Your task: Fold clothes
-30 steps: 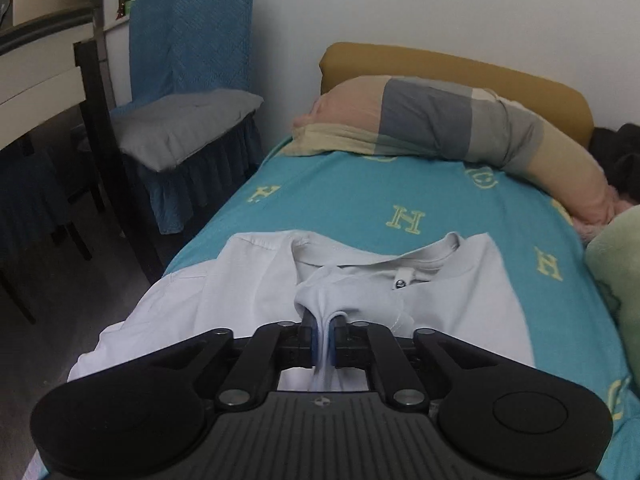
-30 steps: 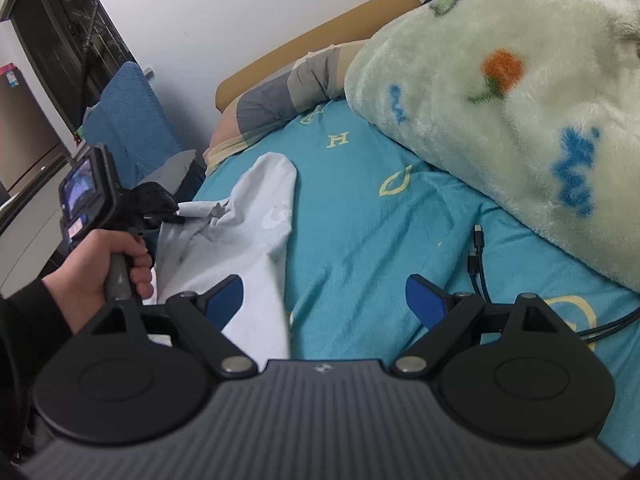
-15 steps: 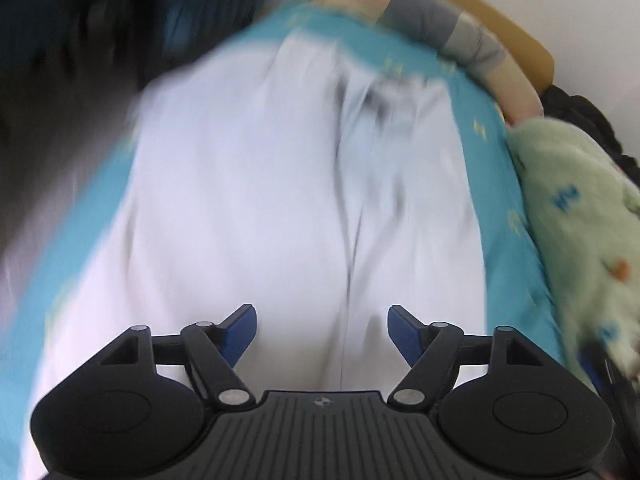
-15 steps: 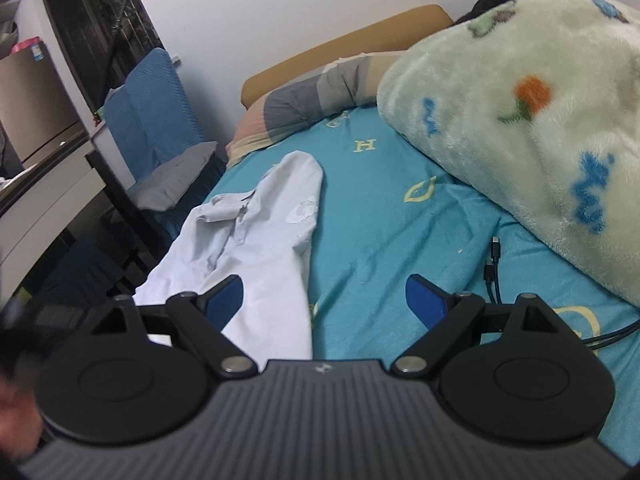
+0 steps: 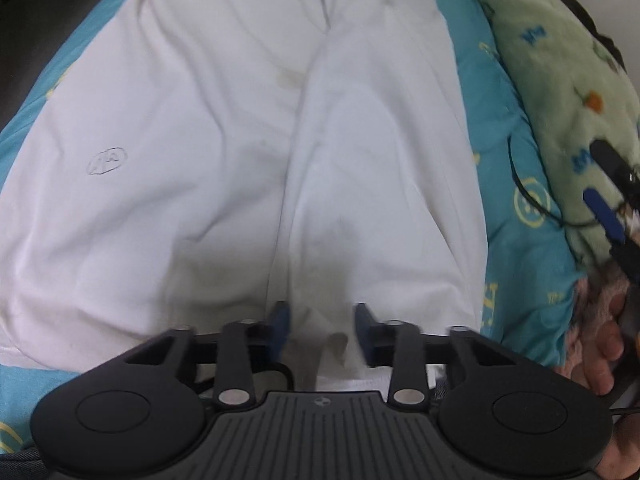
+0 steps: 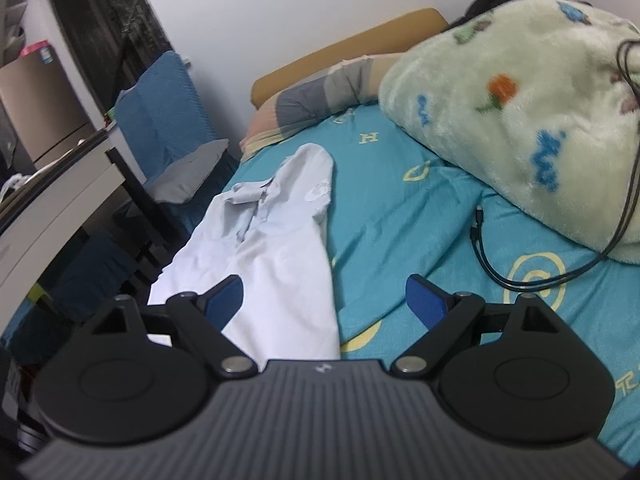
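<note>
A white polo shirt (image 5: 248, 152) lies lengthwise on the teal bed sheet (image 5: 516, 152), collar at the far end, with a fold line down its middle. My left gripper (image 5: 322, 328) is open, low over the shirt's near hem, the hem between its fingers. In the right wrist view the shirt (image 6: 276, 248) lies left of centre. My right gripper (image 6: 324, 300) is wide open and empty, above the shirt's right edge and the sheet (image 6: 400, 216). It also shows in the left wrist view (image 5: 608, 200) at the far right.
A green fleece blanket (image 6: 520, 120) is heaped along the right of the bed. A black cable (image 6: 520, 272) lies on the sheet beside it. A striped pillow (image 6: 320, 92) sits at the headboard. A chair with blue cover (image 6: 160, 120) and a desk (image 6: 52, 208) stand left of the bed.
My left gripper let go of the shirt collar, opened, and swung back to the near hem, then narrowed its opening. My right gripper stayed open and shifted slightly.
</note>
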Demonstrator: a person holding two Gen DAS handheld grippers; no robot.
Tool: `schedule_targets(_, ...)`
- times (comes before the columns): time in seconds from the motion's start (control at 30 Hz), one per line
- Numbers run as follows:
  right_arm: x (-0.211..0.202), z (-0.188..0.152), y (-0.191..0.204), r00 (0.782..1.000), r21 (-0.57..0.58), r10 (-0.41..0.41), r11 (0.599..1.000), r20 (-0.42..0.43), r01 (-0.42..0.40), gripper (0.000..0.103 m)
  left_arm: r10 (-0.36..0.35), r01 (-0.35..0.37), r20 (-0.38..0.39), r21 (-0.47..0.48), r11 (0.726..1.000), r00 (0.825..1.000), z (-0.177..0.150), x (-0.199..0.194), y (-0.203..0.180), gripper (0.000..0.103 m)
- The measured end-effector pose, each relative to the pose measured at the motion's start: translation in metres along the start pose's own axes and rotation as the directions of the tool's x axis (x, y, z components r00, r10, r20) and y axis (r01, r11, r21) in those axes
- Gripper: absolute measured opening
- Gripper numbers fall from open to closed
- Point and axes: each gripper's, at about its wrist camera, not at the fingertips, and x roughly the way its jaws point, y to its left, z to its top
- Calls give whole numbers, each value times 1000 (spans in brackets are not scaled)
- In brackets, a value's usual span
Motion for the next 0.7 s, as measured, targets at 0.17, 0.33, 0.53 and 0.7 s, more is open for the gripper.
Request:
schedule_targets(0.17, 4, -1, 10, 1000, -42, 20, 999, -1, -20, 90, 69, -70, 23, 87, 994, 997, -14, -9, -10, 4)
schedule_targets(0.33, 6, 3, 10, 999, -32, 42, 999, 6, -42, 90, 155, -155, 6, 129, 979, 988, -29, -5, -3, 4)
schedule_targets(0.53, 5, 3, 14, 999, -51, 44, 998, 21, -43, 90, 125, -140, 99, 169, 976, 987, -32, -27, -6, 35)
schedule_targets(0.7, 1, 9, 11, 998, -42, 42, 998, 52, -40, 89, 115, -178, 264, 227, 958, 958, -18, -51, -32, 75)
